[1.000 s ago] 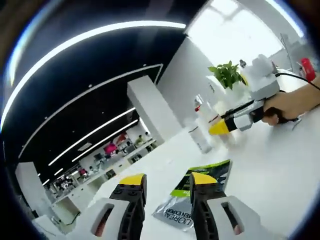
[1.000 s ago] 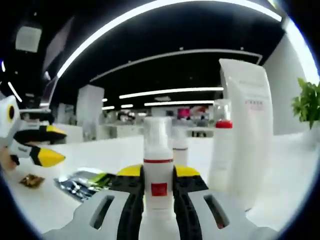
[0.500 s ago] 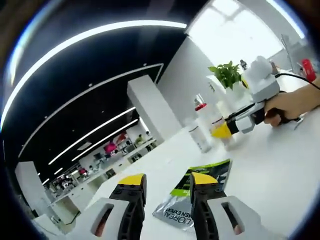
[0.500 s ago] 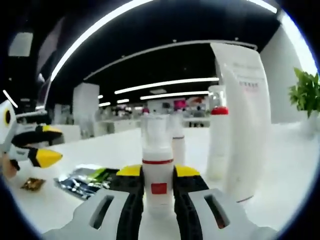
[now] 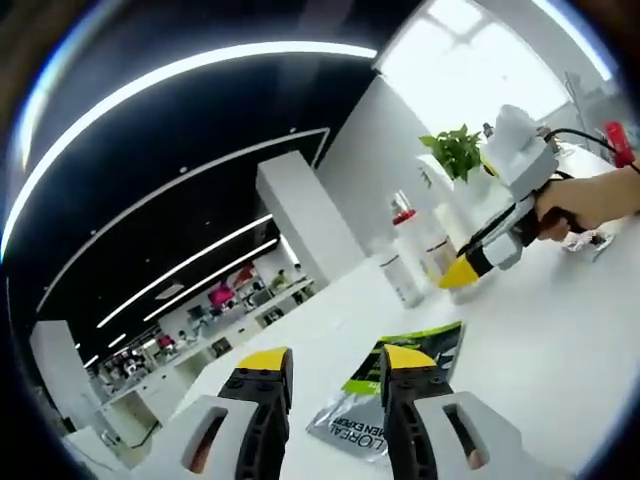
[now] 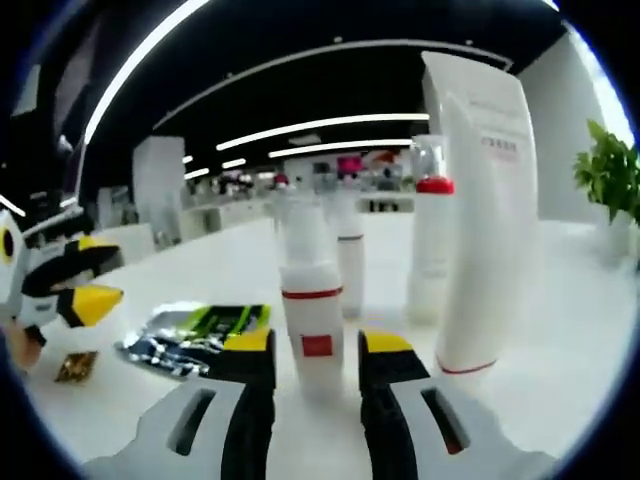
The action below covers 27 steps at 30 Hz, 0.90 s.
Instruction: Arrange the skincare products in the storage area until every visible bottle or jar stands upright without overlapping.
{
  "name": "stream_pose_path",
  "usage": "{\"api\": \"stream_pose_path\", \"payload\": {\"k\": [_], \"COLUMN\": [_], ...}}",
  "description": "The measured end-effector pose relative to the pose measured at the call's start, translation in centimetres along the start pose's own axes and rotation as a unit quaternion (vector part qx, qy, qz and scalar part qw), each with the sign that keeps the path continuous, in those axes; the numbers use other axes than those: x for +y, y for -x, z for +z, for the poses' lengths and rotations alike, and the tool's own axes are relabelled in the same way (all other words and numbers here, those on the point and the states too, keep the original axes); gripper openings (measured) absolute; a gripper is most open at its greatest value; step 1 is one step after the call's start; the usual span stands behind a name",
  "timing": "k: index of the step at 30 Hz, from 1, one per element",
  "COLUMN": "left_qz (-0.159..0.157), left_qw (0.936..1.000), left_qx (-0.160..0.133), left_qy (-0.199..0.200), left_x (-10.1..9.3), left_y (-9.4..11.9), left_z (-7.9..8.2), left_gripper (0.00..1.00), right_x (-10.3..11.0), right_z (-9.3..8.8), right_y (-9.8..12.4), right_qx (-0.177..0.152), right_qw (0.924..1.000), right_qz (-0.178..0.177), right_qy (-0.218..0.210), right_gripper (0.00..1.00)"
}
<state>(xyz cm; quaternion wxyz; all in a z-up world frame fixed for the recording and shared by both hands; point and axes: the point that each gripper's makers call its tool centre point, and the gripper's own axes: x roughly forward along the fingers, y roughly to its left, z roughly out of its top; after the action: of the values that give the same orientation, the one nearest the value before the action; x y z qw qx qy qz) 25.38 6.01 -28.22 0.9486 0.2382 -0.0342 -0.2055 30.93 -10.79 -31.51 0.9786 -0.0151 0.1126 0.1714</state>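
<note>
Right gripper view, centre: small white pump bottle (image 6: pixel 312 325) with red band and red square label, upright on white tabletop (image 6: pixel 560 330), standing just ahead of right gripper (image 6: pixel 316 342), jaws parted to either side, not touching. Behind it, second slim white bottle (image 6: pixel 348 262), upright. Right of centre: clear-capped bottle with red collar (image 6: pixel 430 240), upright, just beside tall white tube (image 6: pixel 487 215) standing on its cap at right. Lower left: silver and green sachet (image 6: pixel 195 330) lying flat; small brown packet (image 6: pixel 76 366) near left edge. Far left: left gripper (image 6: pixel 98 279), yellow-tipped, jaws apart with nothing between. Far right edge: green plant (image 6: pixel 612 180). Left gripper view, bottom centre: left gripper (image 5: pixel 326 362) open, empty, above tabletop (image 5: pixel 560 360); sachet (image 5: pixel 400 385) flat just beyond the tips. Upper right: right gripper (image 5: pixel 468 270) held by a hand (image 5: pixel 585 200), yellow tip down among upright bottles, red-collared bottle (image 5: pixel 408 250) among them; plant (image 5: pixel 455 150) behind.
</note>
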Motion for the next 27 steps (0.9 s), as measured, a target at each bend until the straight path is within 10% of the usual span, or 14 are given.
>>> {"api": "stream_pose_path", "payload": {"k": [27], "left_qz": [0.002], "left_qw": [0.9998], "left_qx": [0.001], "left_qy": [-0.02], "left_x": [0.2], "left_y": [-0.7], "left_z": [0.1], "left_gripper": [0.36], "right_x": [0.5], "right_z": [-1.3], "right_y": [1.0], "right_qx": [0.064], "right_qw": [0.9967], "right_qz": [-0.019], "right_qy": [0.046], "right_gripper": [0.22]}}
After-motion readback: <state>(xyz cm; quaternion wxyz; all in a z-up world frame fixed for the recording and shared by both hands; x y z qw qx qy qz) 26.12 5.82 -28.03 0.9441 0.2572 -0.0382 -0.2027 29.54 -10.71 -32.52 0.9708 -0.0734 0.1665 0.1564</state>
